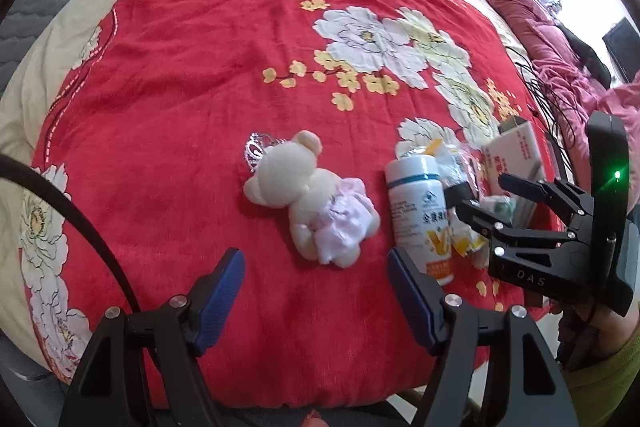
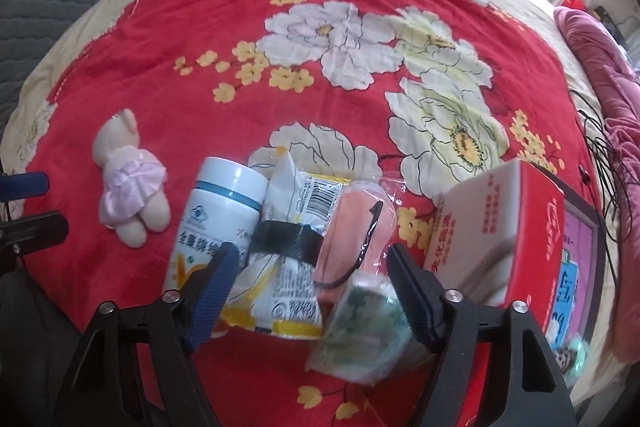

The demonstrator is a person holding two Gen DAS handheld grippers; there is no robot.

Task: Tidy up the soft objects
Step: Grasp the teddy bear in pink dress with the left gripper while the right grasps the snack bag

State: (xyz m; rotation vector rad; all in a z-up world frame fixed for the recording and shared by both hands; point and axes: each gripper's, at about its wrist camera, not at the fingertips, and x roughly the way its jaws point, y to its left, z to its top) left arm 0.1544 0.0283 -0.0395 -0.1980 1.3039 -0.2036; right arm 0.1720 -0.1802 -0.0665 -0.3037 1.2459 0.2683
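Letters "DAS" on right hand-held gripper (image 1: pixel 476 191)

A cream teddy bear (image 1: pixel 310 199) is seen lying on the red floral bedspread (image 1: pixel 180 75), beyond the open left gripper (image 1: pixel 316 291). A white bottle (image 1: pixel 420 211) lies beside it, near the right gripper (image 1: pixel 476 195).

A cream teddy bear (image 1: pixel 310 197) in a pink dress lies on the red bedspread (image 1: pixel 200 67).

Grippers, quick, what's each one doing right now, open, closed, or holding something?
Left gripper: open, holding nothing, above the red bedspread near the teddy bear.
Right gripper: open, holding nothing, over the packets.
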